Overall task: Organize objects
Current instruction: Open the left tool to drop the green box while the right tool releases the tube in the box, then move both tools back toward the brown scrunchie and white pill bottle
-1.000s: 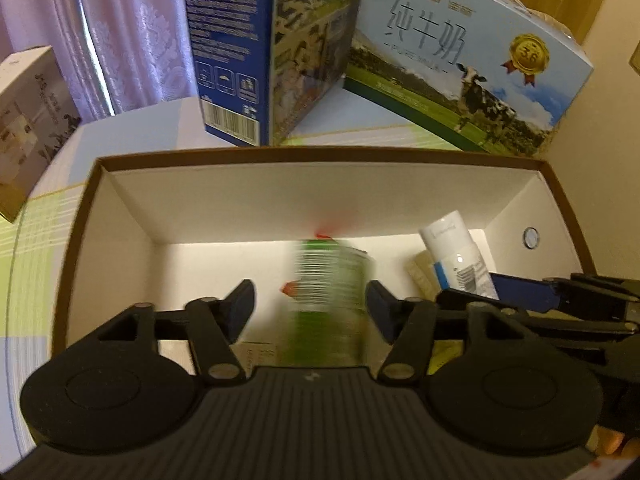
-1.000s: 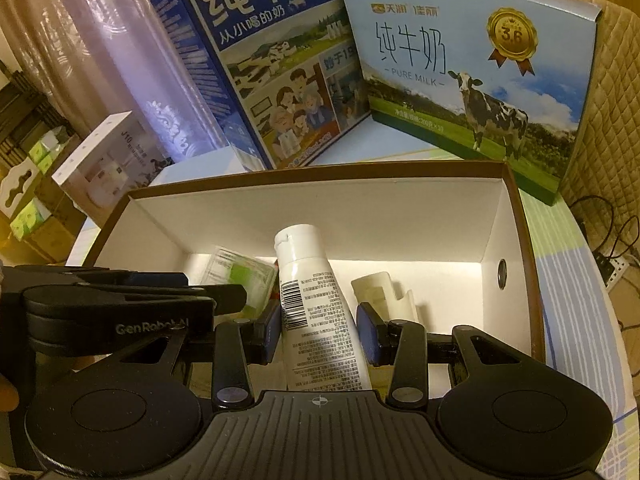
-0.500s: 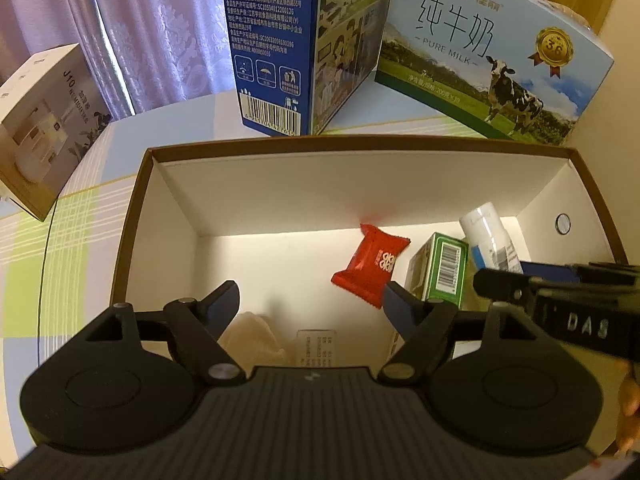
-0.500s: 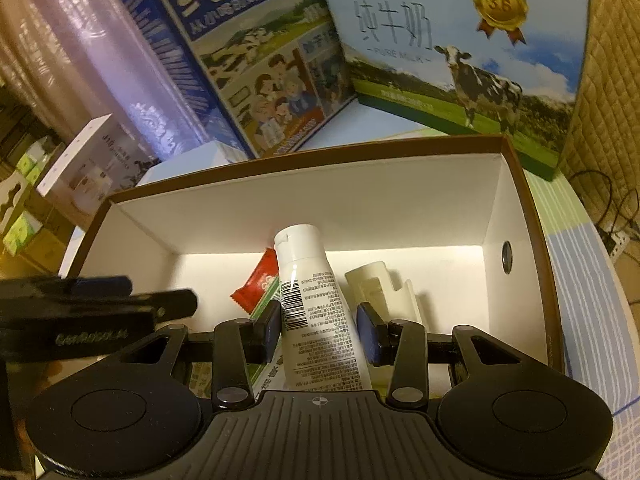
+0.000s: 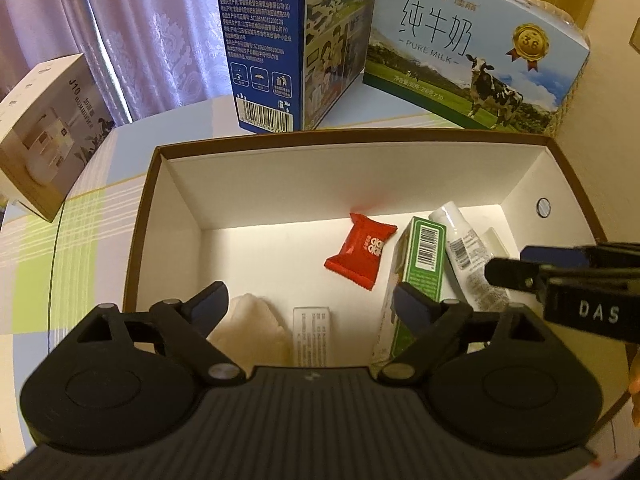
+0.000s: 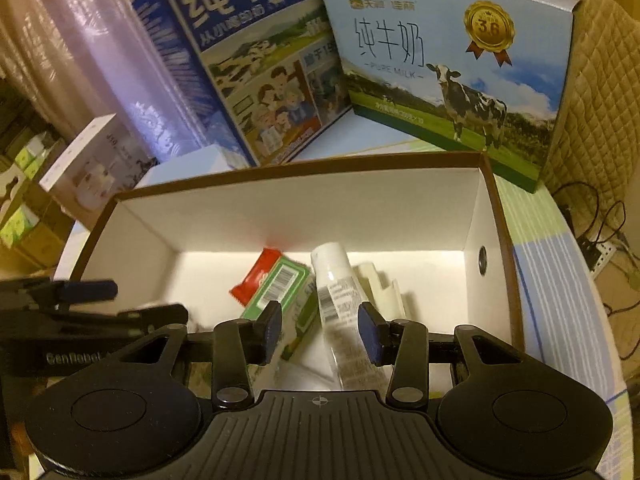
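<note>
- White plastic tube [image 6: 334,300] lies on the floor of the brown-rimmed box [image 6: 498,208], in the lower centre of the right wrist view, between the fingers of the right gripper [image 6: 319,334].
- Its long axis runs up the frame, cap towards the far wall, in line with the tongs.
- Pads look slightly clear of its sides, so it appears released rather than gripped.
- Left gripper [image 5: 308,300] is opening, nothing between its fingers; the green carton [image 5: 420,268] lies just right of it.
</note>
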Action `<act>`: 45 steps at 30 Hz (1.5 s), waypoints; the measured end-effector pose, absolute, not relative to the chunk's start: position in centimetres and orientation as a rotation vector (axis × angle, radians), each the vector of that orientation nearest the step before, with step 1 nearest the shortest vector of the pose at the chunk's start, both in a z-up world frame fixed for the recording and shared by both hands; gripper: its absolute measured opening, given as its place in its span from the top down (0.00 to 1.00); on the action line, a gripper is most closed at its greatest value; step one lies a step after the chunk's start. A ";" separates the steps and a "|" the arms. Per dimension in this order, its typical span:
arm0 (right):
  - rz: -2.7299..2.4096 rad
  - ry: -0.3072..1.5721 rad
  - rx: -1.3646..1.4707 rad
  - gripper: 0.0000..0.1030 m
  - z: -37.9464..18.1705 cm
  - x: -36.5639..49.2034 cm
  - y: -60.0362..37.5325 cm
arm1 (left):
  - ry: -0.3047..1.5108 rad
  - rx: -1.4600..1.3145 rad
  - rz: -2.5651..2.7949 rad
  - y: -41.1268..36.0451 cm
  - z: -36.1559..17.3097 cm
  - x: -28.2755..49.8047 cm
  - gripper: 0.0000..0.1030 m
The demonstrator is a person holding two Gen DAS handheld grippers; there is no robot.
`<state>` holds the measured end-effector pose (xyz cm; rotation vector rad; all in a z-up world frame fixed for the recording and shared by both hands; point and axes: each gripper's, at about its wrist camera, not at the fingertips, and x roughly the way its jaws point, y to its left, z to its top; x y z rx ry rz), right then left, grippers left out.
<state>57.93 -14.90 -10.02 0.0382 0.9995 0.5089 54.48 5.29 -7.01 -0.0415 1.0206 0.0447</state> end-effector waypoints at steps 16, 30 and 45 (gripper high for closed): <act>0.521 0.983 0.036 0.57 -7.6 51.8 -17.3 | 0.983 -0.066 0.040 4.6 -4.0 48.5 0.13; 0.566 0.976 0.037 0.52 -5.3 45.0 -18.8 | 0.969 -0.078 0.029 2.8 -2.0 40.4 0.09; 0.580 0.995 0.023 0.52 -5.0 39.2 -20.4 | 0.993 -0.080 0.050 1.8 -2.1 33.1 0.08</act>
